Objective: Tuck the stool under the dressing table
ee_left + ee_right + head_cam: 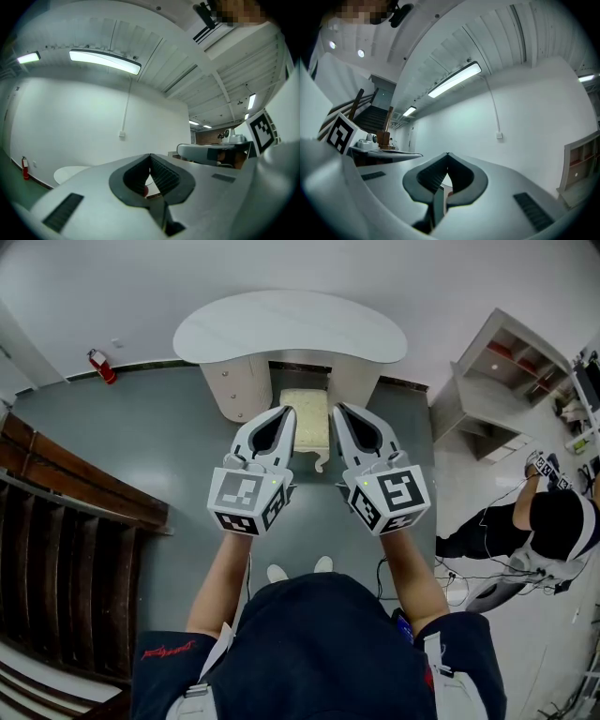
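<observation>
Ahead, stool [310,426] partly under dressing table [291,329], between left gripper [288,412] and right gripper [337,410], both clenched, empty.

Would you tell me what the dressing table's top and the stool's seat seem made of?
Dressing table top: probably painted or laminated wood, smooth white with even sheen. Stool seat: seemingly padded fabric, cream and matte, faintly textured; too small to be sure.

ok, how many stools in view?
1. The cream-seated stool stands in the kneehole of the dressing table, its seat partly sticking out. No other shows; one could be hidden out of frame.
</observation>
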Motion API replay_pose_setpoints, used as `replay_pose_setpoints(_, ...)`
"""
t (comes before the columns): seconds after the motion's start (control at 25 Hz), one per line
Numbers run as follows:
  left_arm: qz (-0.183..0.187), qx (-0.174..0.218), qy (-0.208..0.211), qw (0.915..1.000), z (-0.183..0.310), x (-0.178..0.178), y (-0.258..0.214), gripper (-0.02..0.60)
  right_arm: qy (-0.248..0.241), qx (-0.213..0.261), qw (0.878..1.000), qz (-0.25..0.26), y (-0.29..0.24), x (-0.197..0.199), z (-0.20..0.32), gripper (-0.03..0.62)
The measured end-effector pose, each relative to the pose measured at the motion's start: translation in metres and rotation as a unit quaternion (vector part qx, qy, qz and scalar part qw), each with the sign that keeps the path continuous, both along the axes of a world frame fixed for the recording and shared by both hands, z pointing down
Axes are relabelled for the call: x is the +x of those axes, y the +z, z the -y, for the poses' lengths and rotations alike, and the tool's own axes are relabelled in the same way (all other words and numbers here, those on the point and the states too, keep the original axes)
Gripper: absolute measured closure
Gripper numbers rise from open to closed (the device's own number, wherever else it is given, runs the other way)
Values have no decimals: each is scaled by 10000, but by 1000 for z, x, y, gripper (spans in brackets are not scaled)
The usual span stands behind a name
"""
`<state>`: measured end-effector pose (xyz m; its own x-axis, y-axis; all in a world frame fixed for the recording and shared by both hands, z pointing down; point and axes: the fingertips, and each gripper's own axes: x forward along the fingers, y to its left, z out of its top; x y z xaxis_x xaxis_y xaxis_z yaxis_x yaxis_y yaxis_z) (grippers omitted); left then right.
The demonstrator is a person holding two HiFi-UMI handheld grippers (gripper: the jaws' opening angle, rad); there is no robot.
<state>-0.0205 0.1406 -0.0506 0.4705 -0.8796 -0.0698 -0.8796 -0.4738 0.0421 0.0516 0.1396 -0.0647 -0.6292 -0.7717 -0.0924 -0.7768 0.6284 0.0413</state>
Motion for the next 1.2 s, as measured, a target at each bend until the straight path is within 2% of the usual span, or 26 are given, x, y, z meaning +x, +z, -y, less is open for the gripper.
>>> replay_pose_setpoints(0.32,11,-68,-96,9999,7,13,7,566,-96,-24,9999,58,4,14,9,579)
replay_pose_setpoints(0.68,56,-76,-268,9996,18,42,15,566,-179,-28,9998,80,15,50,24,580)
replay_pose_setpoints(0.96,199,-143,-419,9988,21,61,27,566,-219,-76,9997,76,26,74,34,579)
replay_pose_setpoints(1.2,312,-100,-430,9985,31,69,27,565,-273,3,9996,114,24,79,45,579)
